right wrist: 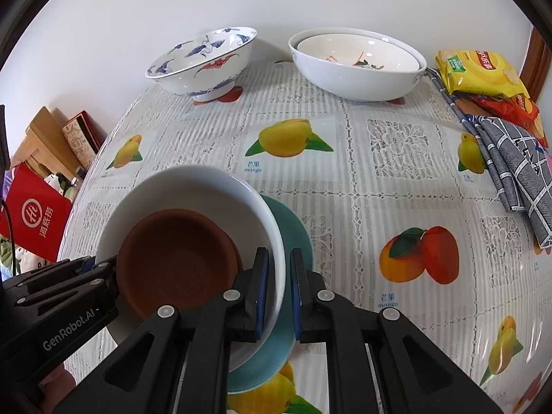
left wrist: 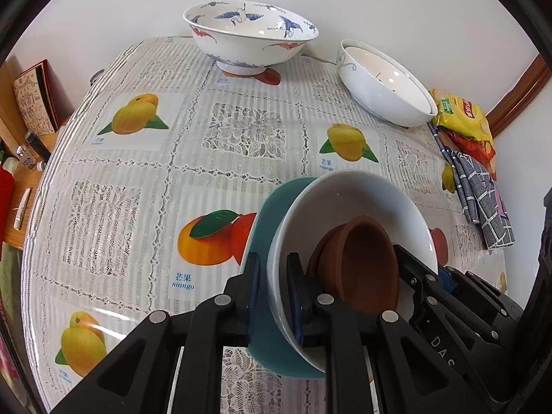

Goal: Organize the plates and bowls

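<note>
Both tongs [left wrist: 272, 296] [right wrist: 279, 293] pinching stack [right wrist: 193, 241] rims

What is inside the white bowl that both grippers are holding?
Inside the white ceramic bowl sit round brown clay dishes, apparently two nested. The bowl's bottom beneath them is hidden. A teal plate lies under the bowl.

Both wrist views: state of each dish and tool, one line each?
left tool: shut on the stack's rim
right tool: shut on the opposite rim
white bowl: nested on teal plate, gripped
teal plate: under white bowl, gripped
brown dishes: nested inside white bowl
crane-pattern bowl: upright, empty
large white bowls: two nested
</note>
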Tool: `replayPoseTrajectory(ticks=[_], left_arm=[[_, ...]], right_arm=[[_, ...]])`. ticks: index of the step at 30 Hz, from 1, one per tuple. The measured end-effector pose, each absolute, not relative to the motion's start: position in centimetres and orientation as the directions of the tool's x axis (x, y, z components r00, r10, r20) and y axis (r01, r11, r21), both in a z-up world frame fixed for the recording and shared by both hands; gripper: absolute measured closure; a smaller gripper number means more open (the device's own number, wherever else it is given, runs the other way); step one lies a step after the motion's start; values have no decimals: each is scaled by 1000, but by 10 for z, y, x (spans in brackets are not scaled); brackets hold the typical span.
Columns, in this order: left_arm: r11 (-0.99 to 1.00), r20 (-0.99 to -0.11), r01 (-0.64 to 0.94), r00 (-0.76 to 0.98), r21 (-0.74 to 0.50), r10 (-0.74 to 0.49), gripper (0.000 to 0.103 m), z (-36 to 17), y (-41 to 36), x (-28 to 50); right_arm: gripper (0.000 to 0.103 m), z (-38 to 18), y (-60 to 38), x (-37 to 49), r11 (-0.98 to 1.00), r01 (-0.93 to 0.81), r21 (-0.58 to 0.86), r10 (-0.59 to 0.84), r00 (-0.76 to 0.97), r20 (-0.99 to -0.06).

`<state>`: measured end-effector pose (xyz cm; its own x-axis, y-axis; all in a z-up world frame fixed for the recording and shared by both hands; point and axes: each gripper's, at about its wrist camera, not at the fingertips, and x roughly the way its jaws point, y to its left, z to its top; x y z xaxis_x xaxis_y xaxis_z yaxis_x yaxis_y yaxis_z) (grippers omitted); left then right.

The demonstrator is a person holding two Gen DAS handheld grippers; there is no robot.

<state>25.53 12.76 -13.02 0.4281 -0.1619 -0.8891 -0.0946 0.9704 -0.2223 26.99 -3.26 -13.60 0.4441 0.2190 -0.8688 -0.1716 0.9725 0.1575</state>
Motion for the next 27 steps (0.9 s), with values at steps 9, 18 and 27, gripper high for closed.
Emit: replayPoseTrajectory(ticks=[9,18,27], left_arm=[[976,-879,-89,456,-197,-136,80,-113,128,248],[977,-876,-87,463,-195,-134,79,-103,125,227],[976,-855,-72,499,-203,-141,70,-82,115,191]], right_arm=[[92,-126,-36,263,971,-171,167,228,457,-860],[91,-116,-40,245,967,-182,180,245,458,-855],[85,-92,-56,208,963,-187,193,261,480,-838]])
